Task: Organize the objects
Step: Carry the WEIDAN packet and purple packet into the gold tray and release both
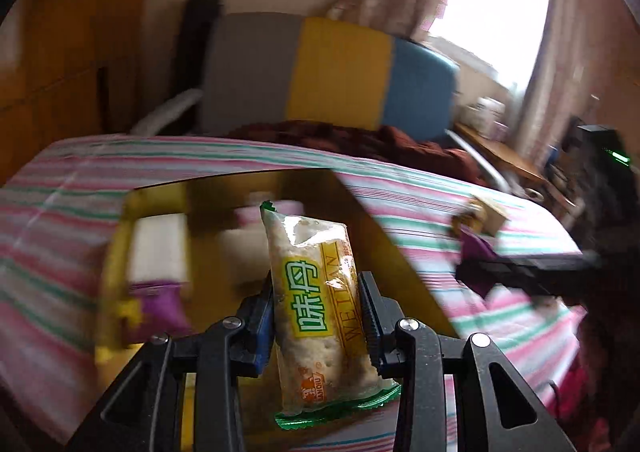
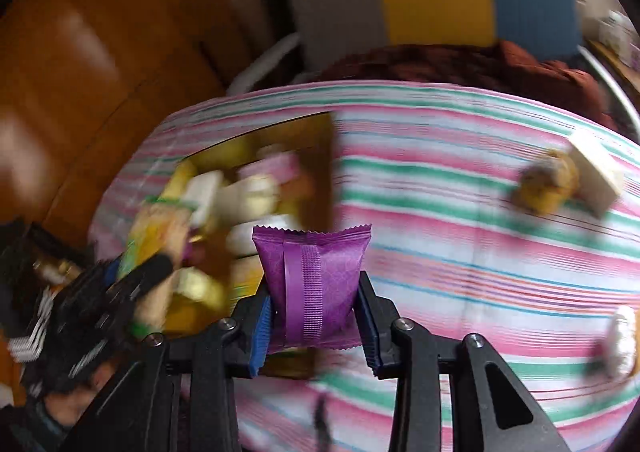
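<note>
Nearest us, the left gripper (image 1: pixel 318 316) pinches a cracker packet (image 1: pixel 316 312) upright between its pads, above the yellow box (image 1: pixel 392 244). Our right gripper (image 2: pixel 314 304) likewise clamps a purple sachet (image 2: pixel 312 284), just right of the same box, which already holds several blurred wrapped snacks. Box and loose items, a round yellow snack (image 2: pixel 548 184) among them, sit on the striped cloth (image 2: pixel 460 252). We judge both packets in carriage; next, lower each over the box and release.

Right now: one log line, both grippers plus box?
left gripper: shut on cracker packet | right gripper: shut on purple sachet | yellow box: open, snacks inside
</note>
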`<state>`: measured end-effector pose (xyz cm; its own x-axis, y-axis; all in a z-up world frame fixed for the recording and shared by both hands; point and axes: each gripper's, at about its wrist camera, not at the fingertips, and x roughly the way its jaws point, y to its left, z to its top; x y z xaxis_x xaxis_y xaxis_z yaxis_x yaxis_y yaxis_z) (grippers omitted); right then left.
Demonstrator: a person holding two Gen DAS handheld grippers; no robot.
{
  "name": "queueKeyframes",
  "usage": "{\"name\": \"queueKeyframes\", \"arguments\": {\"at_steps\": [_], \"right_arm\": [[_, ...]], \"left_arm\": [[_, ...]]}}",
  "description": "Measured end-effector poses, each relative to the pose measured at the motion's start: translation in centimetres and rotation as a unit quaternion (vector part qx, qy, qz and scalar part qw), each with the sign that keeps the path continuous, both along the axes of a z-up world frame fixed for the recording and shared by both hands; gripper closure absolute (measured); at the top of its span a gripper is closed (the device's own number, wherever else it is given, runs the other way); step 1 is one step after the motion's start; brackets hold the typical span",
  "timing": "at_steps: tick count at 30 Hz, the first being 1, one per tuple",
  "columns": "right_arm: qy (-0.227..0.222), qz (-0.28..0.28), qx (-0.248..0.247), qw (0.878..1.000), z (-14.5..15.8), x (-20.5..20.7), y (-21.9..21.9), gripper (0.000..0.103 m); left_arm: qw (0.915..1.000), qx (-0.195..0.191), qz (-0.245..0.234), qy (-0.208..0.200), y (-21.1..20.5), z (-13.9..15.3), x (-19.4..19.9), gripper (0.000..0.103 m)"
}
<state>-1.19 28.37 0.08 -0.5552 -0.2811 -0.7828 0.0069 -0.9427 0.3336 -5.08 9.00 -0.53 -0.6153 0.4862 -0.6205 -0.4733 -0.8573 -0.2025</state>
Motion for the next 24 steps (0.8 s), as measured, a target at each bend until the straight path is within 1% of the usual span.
{"name": "queueKeyframes", "arguments": {"at_steps": [4, 6, 7, 9, 10, 11, 13, 14, 17, 19, 21, 22, 24], "right_arm": [[-0.002, 0.05, -0.004, 0.999, -0.6, -0.6, -4.5, 0.065], [-0.006, 0.06, 0.004, 0.998, -1.1, -0.9, -6.0, 0.064], [-0.008, 0.061, 0.008, 0.998, -1.4, -1.0, -6.5, 0.062], [-0.013, 0.06, 0.005, 0.998, -1.8, -1.2, -6.9, 0.051], [-0.015, 0.058, 0.003, 0.998, -2.0, -1.2, -7.0, 0.051], [-0.017, 0.057, 0.004, 0.998, -2.2, -1.1, -7.1, 0.049], [-0.021, 0.055, 0.004, 0.998, -2.4, -1.0, -7.1, 0.045], [-0.021, 0.054, 0.002, 0.998, -2.4, -0.8, -7.4, 0.041], [-0.017, 0.046, 0.009, 0.999, -2.3, -0.3, -7.4, 0.04], [-0.006, 0.037, 0.031, 0.999, -2.0, 0.2, -7.7, 0.038], [0.006, 0.029, 0.052, 0.998, -1.9, 0.4, -8.1, 0.031], [0.013, 0.024, 0.065, 0.998, -1.8, 0.6, -8.2, 0.03], [0.025, 0.017, 0.085, 0.996, -1.5, 1.0, -8.4, 0.03]], "left_arm": [[0.9991, -0.011, 0.041, 0.007, -2.9, -0.2, -1.7, 0.065], [0.9985, -0.013, 0.053, 0.008, -3.6, -0.2, -2.3, 0.065], [0.9981, -0.013, 0.06, 0.01, -4.1, -0.2, -2.6, 0.065], [0.9971, -0.014, 0.074, 0.013, -4.7, -0.1, -2.9, 0.064], [0.9972, -0.011, 0.073, 0.012, -4.8, 0.0, -2.8, 0.058], [0.9973, -0.001, 0.073, 0.011, -5.2, 0.1, -2.7, 0.045], [0.9961, 0.011, 0.086, 0.016, -5.9, 0.1, -2.4, 0.034], [0.9958, 0.014, 0.089, 0.017, -6.1, 0.2, -2.3, 0.034], [0.9946, 0.016, 0.102, 0.012, -6.7, 0.0, -1.8, 0.034], [0.9939, 0.005, 0.108, 0.02, -6.8, 0.0, -1.3, 0.034], [0.9936, -0.002, 0.111, 0.024, -6.8, 0.0, -0.8, 0.032], [0.9933, -0.005, 0.113, 0.026, -6.8, 0.0, -0.5, 0.03], [0.993, -0.012, 0.114, 0.029, -6.9, -0.1, -0.2, 0.029]]}}
